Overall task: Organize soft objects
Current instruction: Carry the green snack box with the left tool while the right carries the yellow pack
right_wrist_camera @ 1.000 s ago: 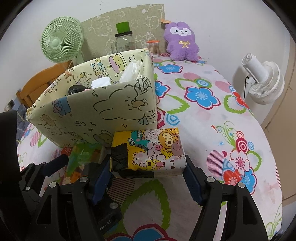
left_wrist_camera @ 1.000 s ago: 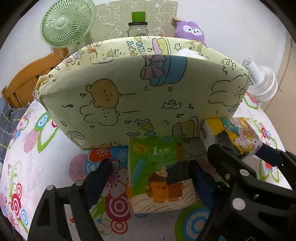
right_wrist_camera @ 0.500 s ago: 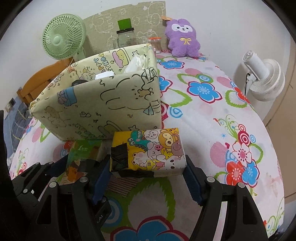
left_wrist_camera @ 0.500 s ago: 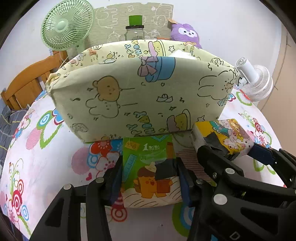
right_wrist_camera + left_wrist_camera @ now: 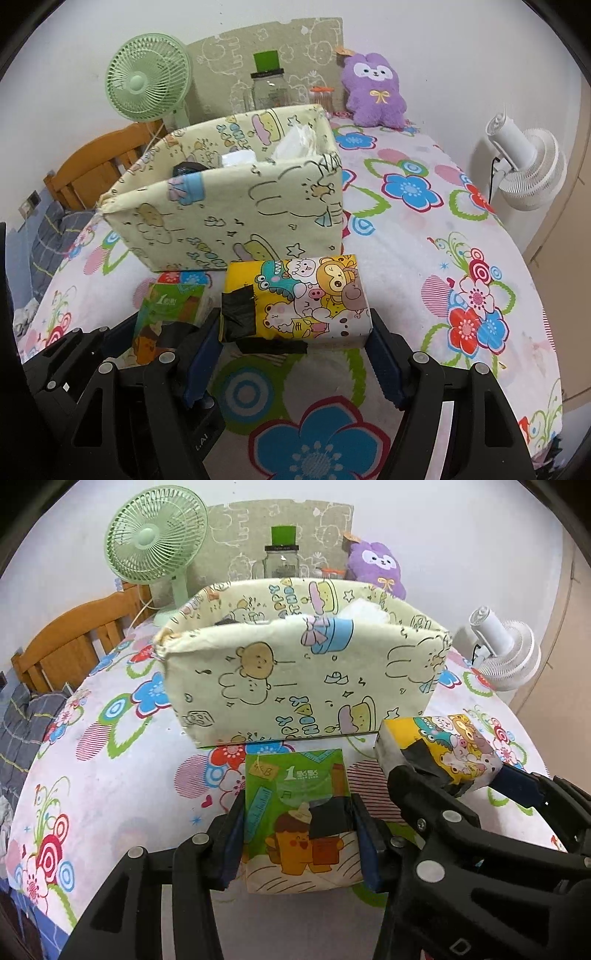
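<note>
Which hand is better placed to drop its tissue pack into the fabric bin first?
Probably the right gripper: its yellow pack sits nearer the fabric bin; the green pack is farther back.

There are 2 tissue packs, a green one [image 5: 299, 812] between the left tongs' [image 5: 300, 840] pads and a yellow one [image 5: 299, 299] between the right tongs' [image 5: 295, 349], with 1 fabric bin [image 5: 236, 206] just beyond both. Farther behind stand 2 fans, green [image 5: 146, 83] and white [image 5: 528, 162], 1 jar [image 5: 269, 88] and 1 purple plush [image 5: 373, 90]. The tongs themselves number 2.
</note>
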Available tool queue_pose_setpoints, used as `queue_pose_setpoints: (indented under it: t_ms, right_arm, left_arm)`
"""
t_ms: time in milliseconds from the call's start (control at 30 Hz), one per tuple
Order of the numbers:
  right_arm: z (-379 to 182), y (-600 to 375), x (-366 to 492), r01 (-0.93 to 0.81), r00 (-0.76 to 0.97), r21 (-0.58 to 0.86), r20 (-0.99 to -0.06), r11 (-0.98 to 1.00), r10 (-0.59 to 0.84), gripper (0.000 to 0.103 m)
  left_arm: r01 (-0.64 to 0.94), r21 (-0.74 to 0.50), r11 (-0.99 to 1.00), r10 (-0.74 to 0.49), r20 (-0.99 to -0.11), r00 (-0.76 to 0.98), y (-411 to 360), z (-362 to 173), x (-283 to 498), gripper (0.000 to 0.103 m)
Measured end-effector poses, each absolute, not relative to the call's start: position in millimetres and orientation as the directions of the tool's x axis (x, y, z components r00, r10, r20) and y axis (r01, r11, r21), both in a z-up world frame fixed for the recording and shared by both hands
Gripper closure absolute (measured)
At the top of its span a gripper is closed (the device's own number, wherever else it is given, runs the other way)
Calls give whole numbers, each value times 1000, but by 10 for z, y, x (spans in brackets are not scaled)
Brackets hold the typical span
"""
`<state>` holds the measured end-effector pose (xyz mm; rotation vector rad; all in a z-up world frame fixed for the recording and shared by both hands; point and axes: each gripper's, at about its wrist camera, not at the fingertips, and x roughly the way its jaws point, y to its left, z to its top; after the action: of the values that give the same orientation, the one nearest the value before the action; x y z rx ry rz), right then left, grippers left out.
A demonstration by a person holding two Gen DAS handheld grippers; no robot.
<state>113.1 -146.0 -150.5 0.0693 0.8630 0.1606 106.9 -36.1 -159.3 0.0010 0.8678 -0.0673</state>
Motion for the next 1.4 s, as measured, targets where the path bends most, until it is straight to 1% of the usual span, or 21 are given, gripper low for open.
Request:
queue_pose_setpoints:
  t_ms: [267,733,1400]
  right_arm:
    - [-1347,-1414,976,-119,664,120,-728,986,169,27]
    - [-924,-1377,775,-121,729,102,-666,987,159,27]
    - [-426,-1324,759,-128,773,105,-612,986,166,27]
  left_arm:
    - [59,-22,998,-56,-736,675,-350,-1441,902,50]
    - [62,-12,998,-54,-671,740,-348,-1007,714,50]
    - [72,-6,997,-60,-623,780,-282,-528,713,50]
